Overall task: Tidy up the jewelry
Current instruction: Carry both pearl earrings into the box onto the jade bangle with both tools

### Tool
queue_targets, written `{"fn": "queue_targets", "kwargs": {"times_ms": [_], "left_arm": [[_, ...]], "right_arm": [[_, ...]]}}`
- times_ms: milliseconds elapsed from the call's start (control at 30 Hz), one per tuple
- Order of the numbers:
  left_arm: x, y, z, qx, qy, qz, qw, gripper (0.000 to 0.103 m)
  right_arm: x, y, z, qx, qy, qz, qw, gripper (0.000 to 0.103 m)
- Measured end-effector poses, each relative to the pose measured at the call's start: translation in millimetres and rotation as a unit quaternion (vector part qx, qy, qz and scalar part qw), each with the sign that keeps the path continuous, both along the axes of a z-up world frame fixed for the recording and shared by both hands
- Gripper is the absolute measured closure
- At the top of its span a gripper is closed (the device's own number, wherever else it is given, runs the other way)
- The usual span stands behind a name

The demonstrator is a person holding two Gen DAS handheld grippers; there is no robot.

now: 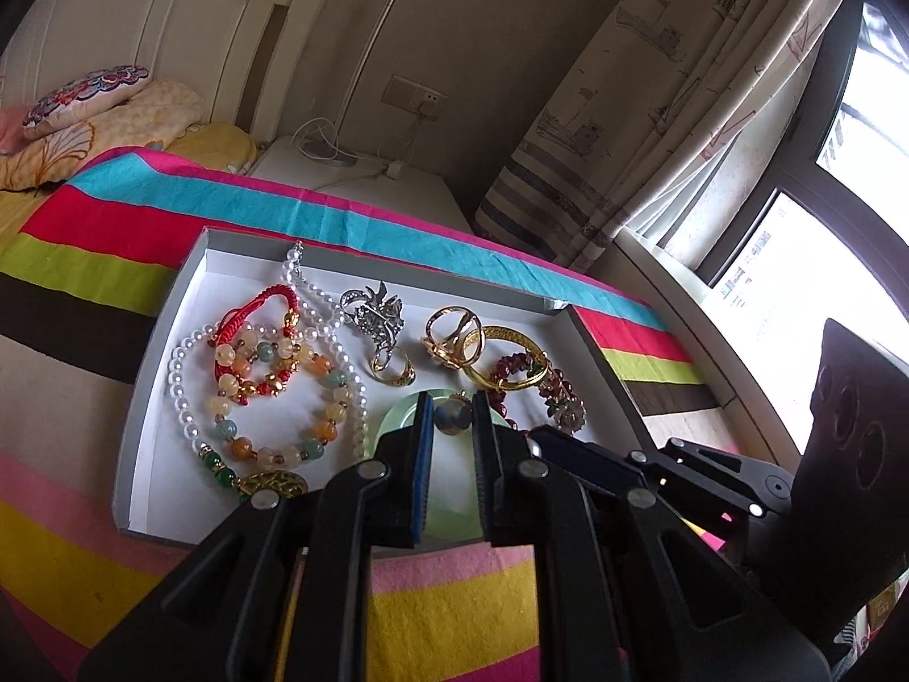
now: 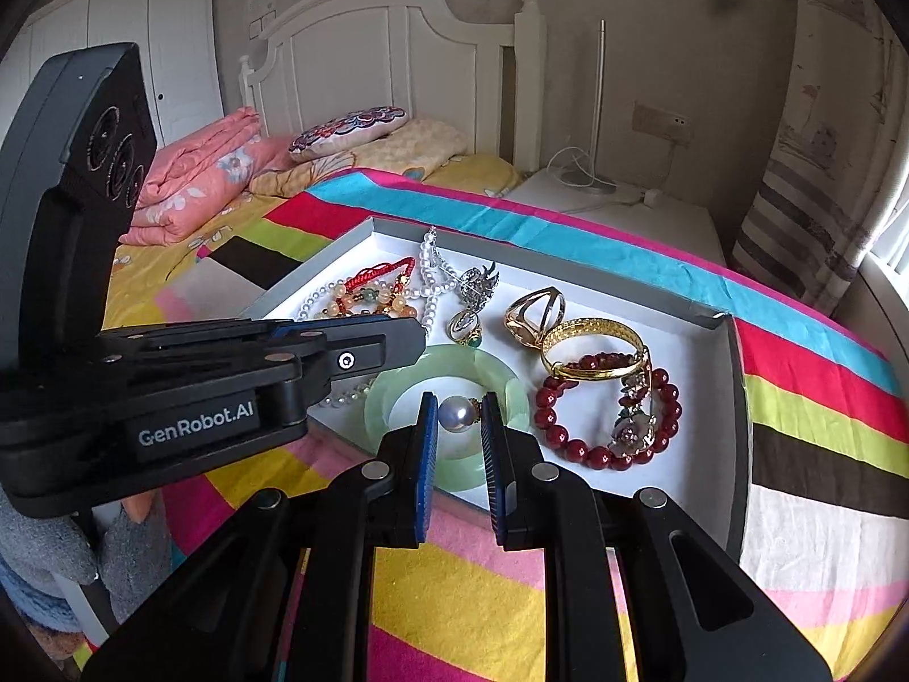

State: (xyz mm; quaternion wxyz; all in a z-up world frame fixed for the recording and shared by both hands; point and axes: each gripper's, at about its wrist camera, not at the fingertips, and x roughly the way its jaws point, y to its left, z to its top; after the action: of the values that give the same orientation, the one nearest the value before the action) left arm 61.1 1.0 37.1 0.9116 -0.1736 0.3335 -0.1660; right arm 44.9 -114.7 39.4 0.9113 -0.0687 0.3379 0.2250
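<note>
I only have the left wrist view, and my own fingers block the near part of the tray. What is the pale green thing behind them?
Observer: A jade bangle. The right wrist view shows it as a full ring lying flat.
Operator: And the round bead in my finger gap?
Observer: A white pearl with a gold cap. From the right wrist it appears framed by the bangle's ring.
Operator: What's under the gold bangle on the right?
Observer: A dark red bead bracelet, a complete loop. The gold bangle lies across its far side.
</note>
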Motion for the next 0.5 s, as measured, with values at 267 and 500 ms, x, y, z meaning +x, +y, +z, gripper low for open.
{"fn": "queue_targets", "kwargs": {"times_ms": [267, 500], "left_arm": [[0.3, 0.5, -1.5, -0.002, -0.009, -0.018, 0.9998, 0.090], [3.5, -1.7, -5.6, 0.004, 0.000, -0.025, 0.9997, 0.090]], "right_arm": [[1.5, 9.9, -2.2, -0.003, -0.018, -0.006, 1.000, 0.086], [1.9, 13.3, -3.5, -0.017, -0.019, -0.006, 1.000, 0.086]]}}
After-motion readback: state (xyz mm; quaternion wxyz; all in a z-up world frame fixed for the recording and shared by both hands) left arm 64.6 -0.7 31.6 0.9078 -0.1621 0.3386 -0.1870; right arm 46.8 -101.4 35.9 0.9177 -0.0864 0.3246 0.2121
